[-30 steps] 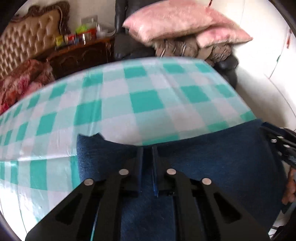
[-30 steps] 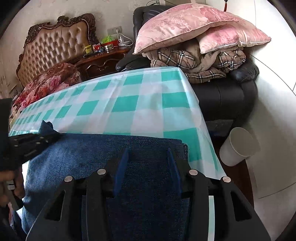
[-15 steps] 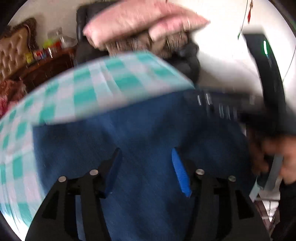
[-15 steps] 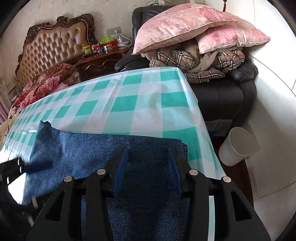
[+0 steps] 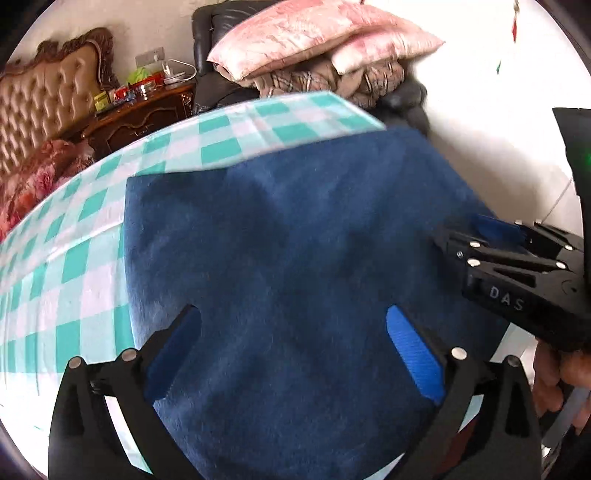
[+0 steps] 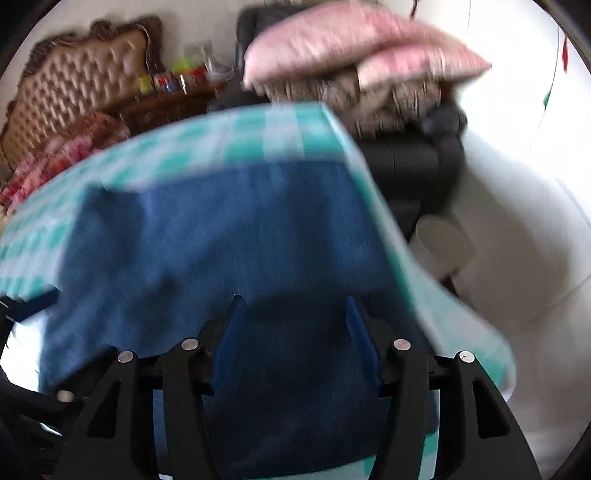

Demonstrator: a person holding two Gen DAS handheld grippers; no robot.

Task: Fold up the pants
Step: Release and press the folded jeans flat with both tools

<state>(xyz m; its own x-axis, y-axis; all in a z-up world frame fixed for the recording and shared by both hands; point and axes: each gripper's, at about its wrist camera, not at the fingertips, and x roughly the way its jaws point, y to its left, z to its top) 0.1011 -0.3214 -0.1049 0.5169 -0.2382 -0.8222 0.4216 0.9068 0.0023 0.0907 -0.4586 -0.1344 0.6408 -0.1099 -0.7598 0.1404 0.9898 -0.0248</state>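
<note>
The blue denim pants (image 5: pixel 295 258) lie folded flat on the table with the green-and-white checked cloth (image 5: pixel 74 266). They also fill the middle of the blurred right wrist view (image 6: pixel 240 240). My left gripper (image 5: pixel 293 343) is open and empty, its jaws wide apart just above the denim. My right gripper (image 6: pixel 293 332) is open and empty over the near part of the pants. It also shows in the left wrist view (image 5: pixel 491 236) at the pants' right edge.
A black armchair (image 6: pixel 417 162) piled with pink pillows (image 5: pixel 314 33) and blankets stands beyond the table's far corner. A dark wooden cabinet (image 5: pixel 140 114) and a tufted headboard (image 5: pixel 40 103) stand at the back left. A white bin (image 6: pixel 439 243) stands on the floor at the right.
My left gripper has let go of the pants, opened wide and swung right over the folded denim. My right gripper has stayed open and is now moving, which blurs its view.
</note>
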